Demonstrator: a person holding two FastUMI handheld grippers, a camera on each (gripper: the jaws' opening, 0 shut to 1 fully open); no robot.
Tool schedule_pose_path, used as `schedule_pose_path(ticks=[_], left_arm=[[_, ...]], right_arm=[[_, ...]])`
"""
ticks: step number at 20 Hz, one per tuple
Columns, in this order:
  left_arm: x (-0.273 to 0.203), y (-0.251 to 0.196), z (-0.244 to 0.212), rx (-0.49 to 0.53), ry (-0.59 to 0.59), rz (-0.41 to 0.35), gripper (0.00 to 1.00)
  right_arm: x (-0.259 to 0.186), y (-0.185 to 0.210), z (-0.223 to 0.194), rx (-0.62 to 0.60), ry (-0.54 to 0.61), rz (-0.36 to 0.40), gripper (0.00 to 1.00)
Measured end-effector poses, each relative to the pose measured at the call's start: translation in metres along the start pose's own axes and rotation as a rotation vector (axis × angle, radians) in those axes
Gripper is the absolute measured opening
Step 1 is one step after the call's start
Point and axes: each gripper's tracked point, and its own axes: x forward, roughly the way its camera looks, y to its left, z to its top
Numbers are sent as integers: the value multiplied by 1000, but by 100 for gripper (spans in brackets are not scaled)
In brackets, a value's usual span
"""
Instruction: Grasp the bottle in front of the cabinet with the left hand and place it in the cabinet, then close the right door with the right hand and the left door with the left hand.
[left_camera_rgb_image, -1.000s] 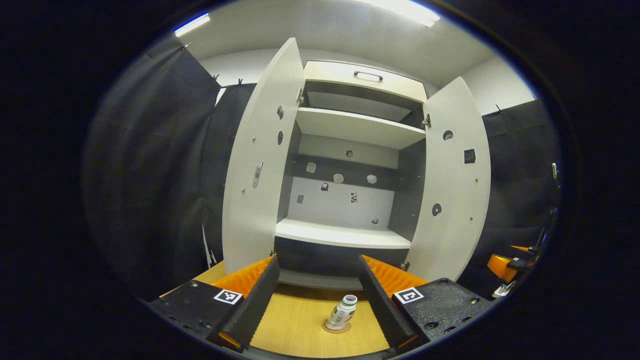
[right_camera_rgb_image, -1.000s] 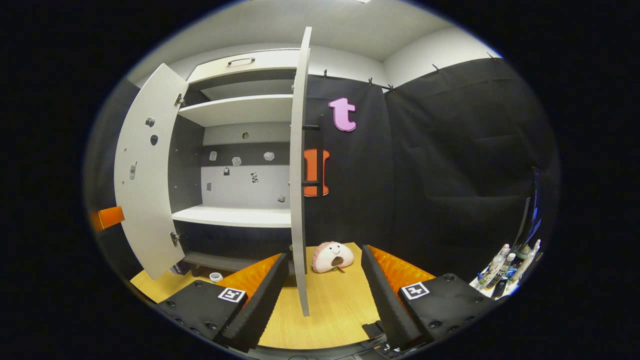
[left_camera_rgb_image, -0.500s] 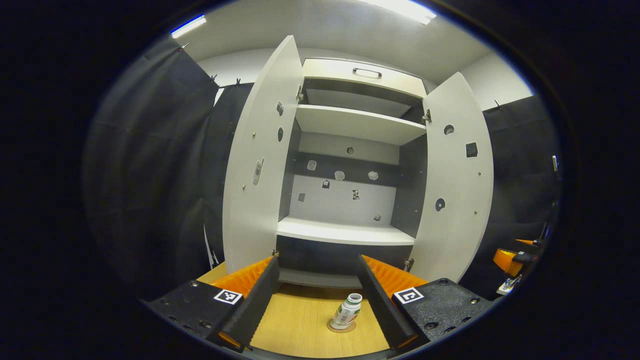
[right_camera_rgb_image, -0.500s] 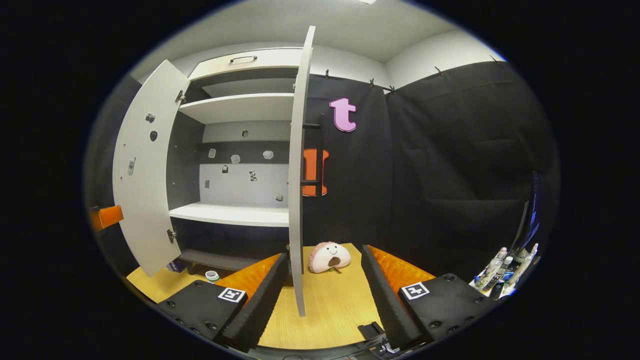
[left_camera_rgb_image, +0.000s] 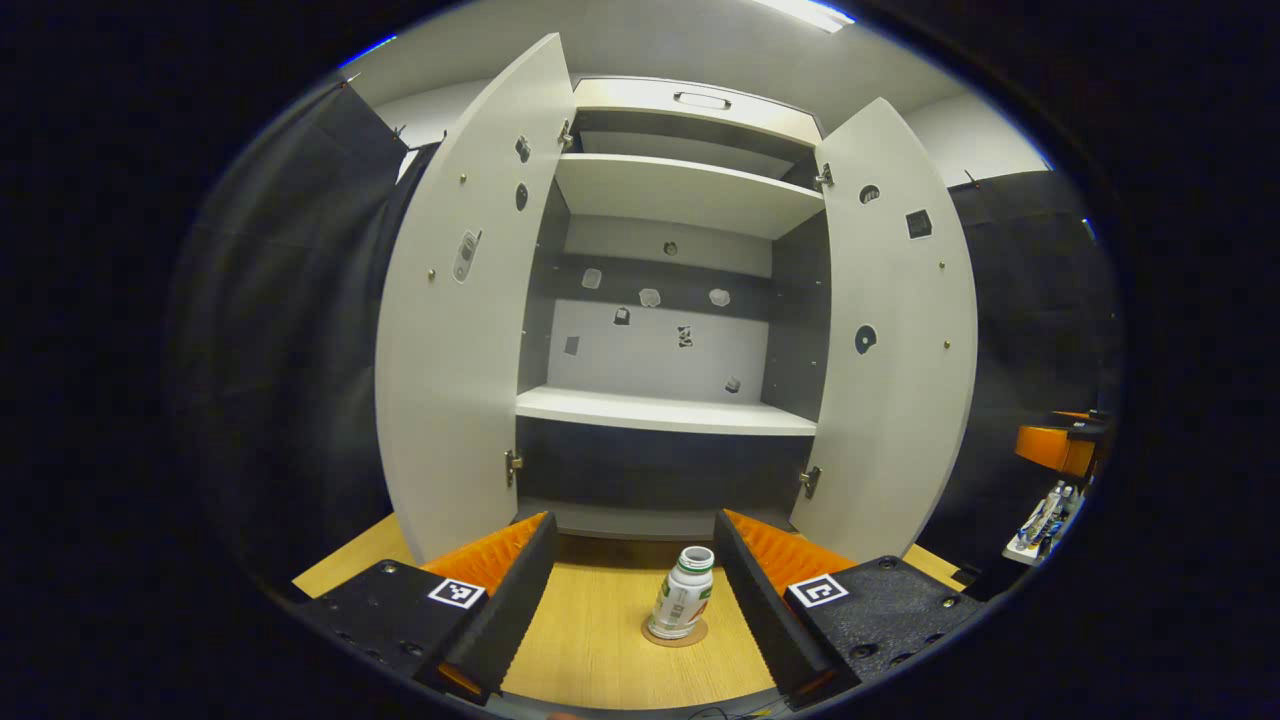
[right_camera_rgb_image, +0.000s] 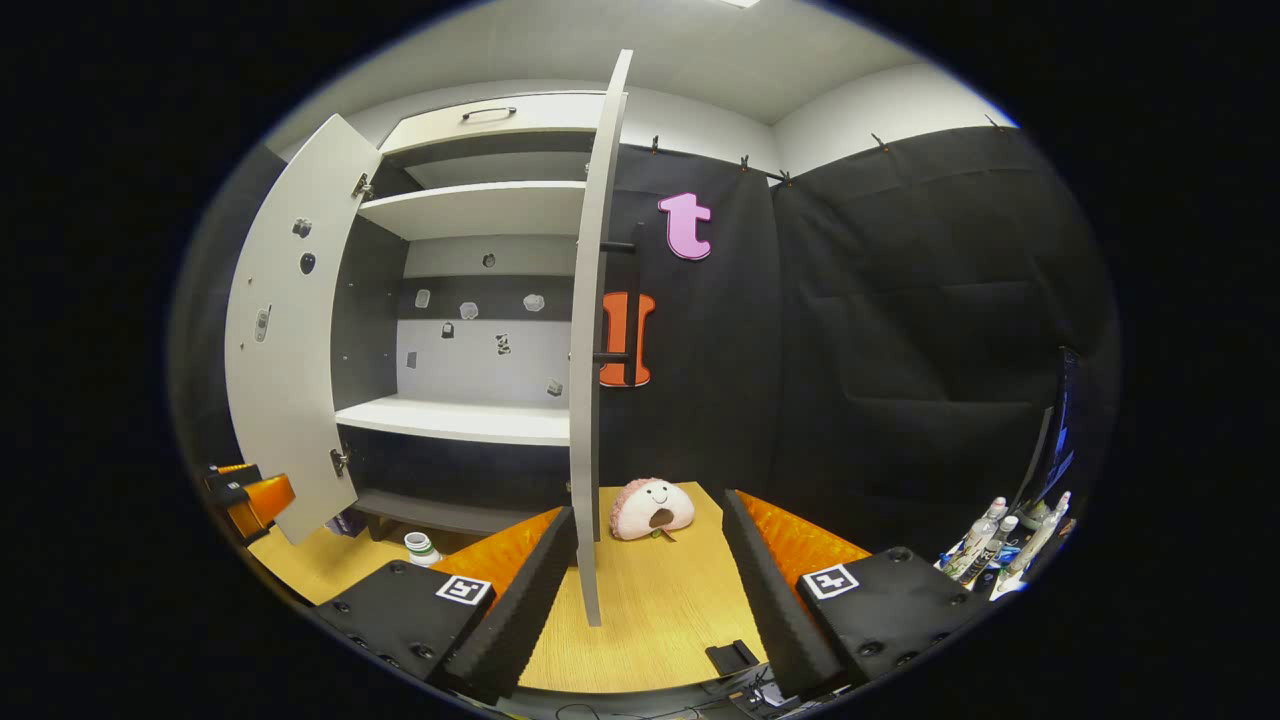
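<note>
The cabinet (left_camera_rgb_image: 660, 410) stands before you on the desk (left_camera_rgb_image: 600, 640) with its left door (left_camera_rgb_image: 450, 330) and right door (left_camera_rgb_image: 890, 330) both swung wide. Your left gripper (left_camera_rgb_image: 635, 590) has its fingers spread wide and empty, framing the bottle (left_camera_rgb_image: 683, 605), which stands upright on a round coaster (left_camera_rgb_image: 675, 636) just in front of the cabinet. Your right gripper (right_camera_rgb_image: 650, 590) is equally wide apart, holding nothing, with the right door's edge (right_camera_rgb_image: 590, 400) between its fingers and a plush toy (right_camera_rgb_image: 650, 507) beyond.

doors (left_camera_rgb_image: 455, 330) swung wide, middle shelf (left_camera_rgb_image: 665, 411) bare
</note>
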Motion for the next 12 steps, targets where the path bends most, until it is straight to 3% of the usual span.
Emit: schedule_pose_path(ticks=[3,10,11,12], left_arm=[[13,-8,-19,-14,9,-39,95],[56,-20,-86,-1,127,-44,95],[61,-23,-94,-11,141,-49,95],[67,-27,-102,-13,154,-52,95]], right_arm=[[-1,-6,-3,2,7,-11,97],[-2,-22,-11,4,31,-52,100],[-1,-25,-12,1,33,-59,92],[-2,-29,-12,-3,34,-66,92]])
